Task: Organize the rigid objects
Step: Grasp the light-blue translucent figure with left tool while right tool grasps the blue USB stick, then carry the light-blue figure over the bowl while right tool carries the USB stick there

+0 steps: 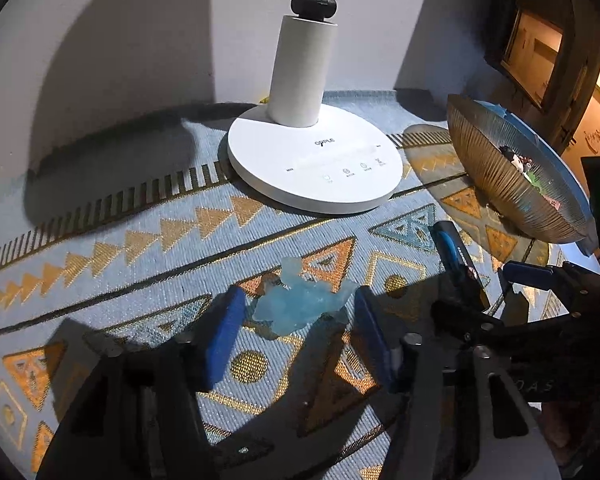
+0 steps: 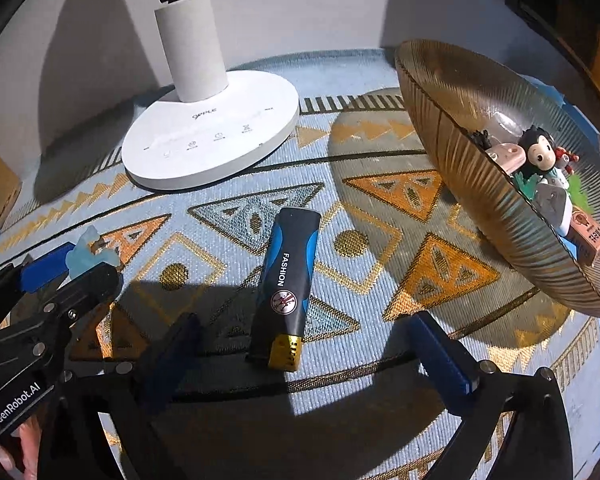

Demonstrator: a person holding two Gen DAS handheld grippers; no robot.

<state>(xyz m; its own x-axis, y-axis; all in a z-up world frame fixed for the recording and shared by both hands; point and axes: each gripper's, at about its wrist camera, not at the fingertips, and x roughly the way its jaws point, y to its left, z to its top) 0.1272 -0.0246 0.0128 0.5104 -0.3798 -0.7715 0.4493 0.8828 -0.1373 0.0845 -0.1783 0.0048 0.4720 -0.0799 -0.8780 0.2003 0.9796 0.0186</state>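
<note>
My right gripper [image 2: 300, 356] stands wide open around the lighter [image 2: 286, 288], its long axis toward 12 o'clock; my left gripper [image 1: 296, 320] brackets the crystal [image 1: 300, 300], not clamped

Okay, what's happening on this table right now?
A person with tongs in each hand is sorting small items on a patterned tablecloth. The left tongs straddle a pale blue translucent piece, not visibly pinching it. The right tongs stand wide open around a black-and-blue lighter lying flat, untouched. A ribbed amber bowl to the right already holds a doll figure and other trinkets. A white lamp base stands behind.
</note>
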